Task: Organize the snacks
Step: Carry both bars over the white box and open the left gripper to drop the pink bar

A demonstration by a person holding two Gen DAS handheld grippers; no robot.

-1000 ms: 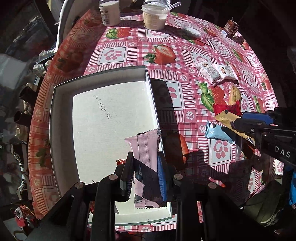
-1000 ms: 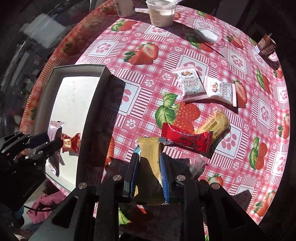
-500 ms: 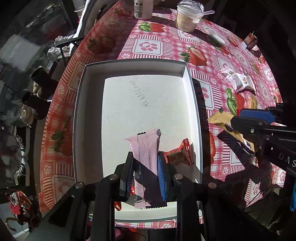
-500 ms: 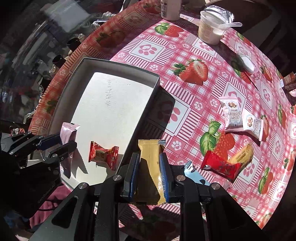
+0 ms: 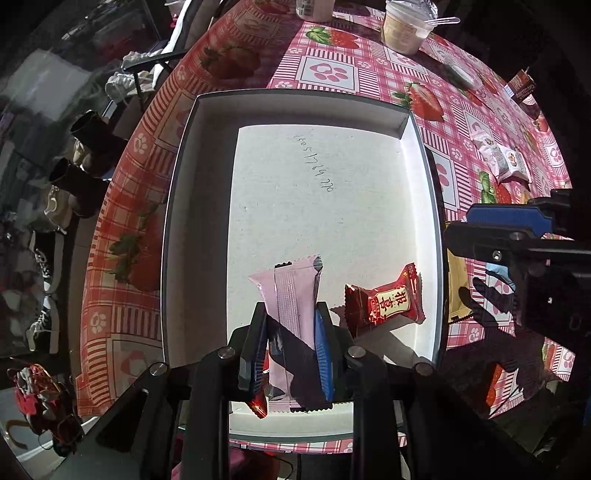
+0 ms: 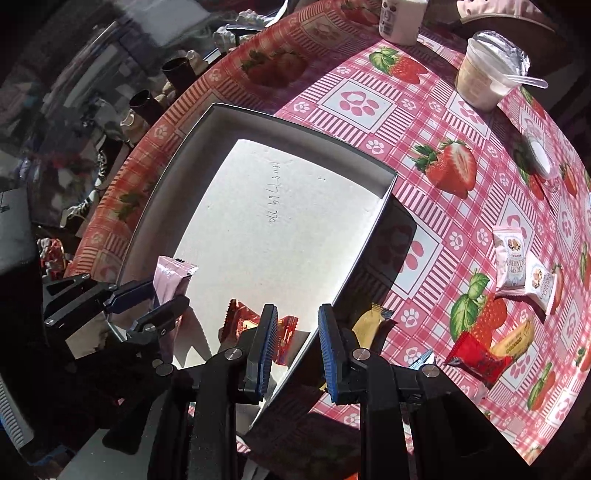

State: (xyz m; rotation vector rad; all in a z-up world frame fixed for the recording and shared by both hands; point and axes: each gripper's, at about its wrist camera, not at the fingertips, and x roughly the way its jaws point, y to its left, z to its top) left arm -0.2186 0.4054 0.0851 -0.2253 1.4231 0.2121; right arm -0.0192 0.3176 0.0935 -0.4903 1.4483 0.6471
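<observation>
A shallow white box (image 5: 177, 206) (image 6: 384, 199) sits on the strawberry tablecloth. My left gripper (image 5: 290, 332) is shut on a pink snack bar (image 5: 291, 291) and holds it over the box's near end; it shows in the right wrist view too (image 6: 171, 280). A red candy (image 5: 388, 301) (image 6: 243, 321) lies in the box. My right gripper (image 6: 297, 332) is open and empty above the box's right wall. The yellow snack bar (image 6: 369, 325) (image 5: 456, 291) lies on the cloth just outside that wall.
More snacks lie on the cloth to the right: a red packet (image 6: 476, 354), a yellow biscuit (image 6: 515, 339), a blue packet (image 6: 421, 360), two white cranberry packets (image 6: 511, 254). A cup with a spoon (image 6: 484, 81) and a bottle (image 6: 400, 18) stand at the back.
My right gripper has opened and let go of the yellow bar, which now lies beside the box. Both grippers have shifted left over the box. The left still holds the pink bar.
</observation>
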